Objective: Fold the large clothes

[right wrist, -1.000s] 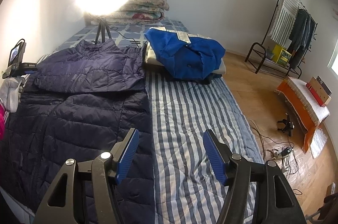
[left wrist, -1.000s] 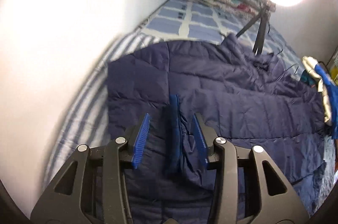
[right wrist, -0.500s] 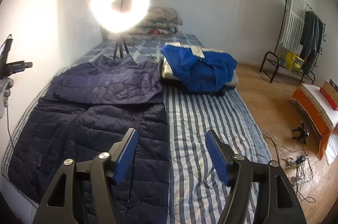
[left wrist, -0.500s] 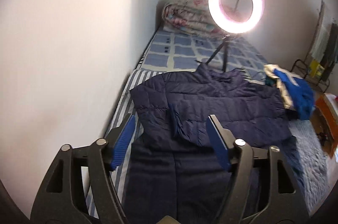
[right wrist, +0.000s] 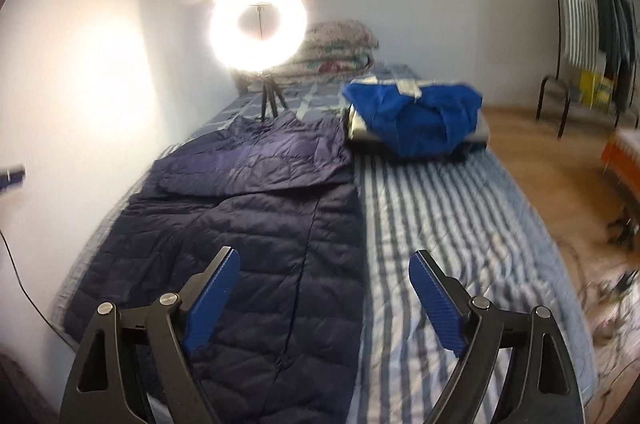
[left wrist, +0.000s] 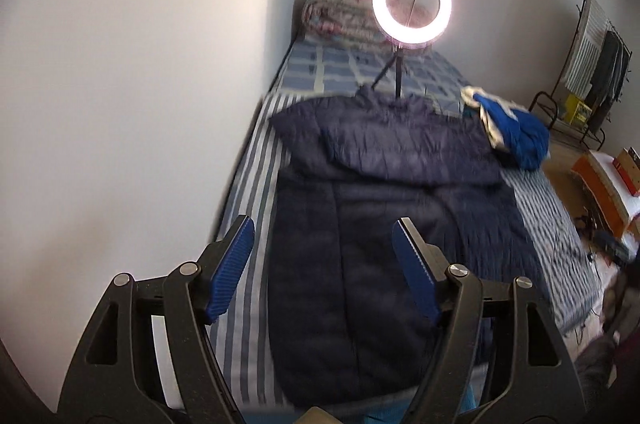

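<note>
A long navy quilted coat (left wrist: 384,232) (right wrist: 248,220) lies flat on the striped bed, its sleeves folded across the chest. My left gripper (left wrist: 322,230) hovers high above the coat's lower half, open, nothing between its blue pads. My right gripper (right wrist: 324,260) hangs over the coat's right edge and the bare stripes; its jaws are opening and hold nothing. A blue garment (right wrist: 416,112) (left wrist: 516,136) sits in a heap on a folded pile at the bed's far right.
A lit ring light on a small tripod (left wrist: 412,4) (right wrist: 258,24) stands on the bed behind the coat's collar, in front of a rolled floral quilt (right wrist: 340,44). A wall runs along the bed's left side. A clothes rack (left wrist: 592,64), boxes and cables occupy the floor at right.
The left gripper let go of the coat's sleeve, opened wide and pulled back and up, so the whole coat shows. The right gripper opened wider and turned slightly toward the coat.
</note>
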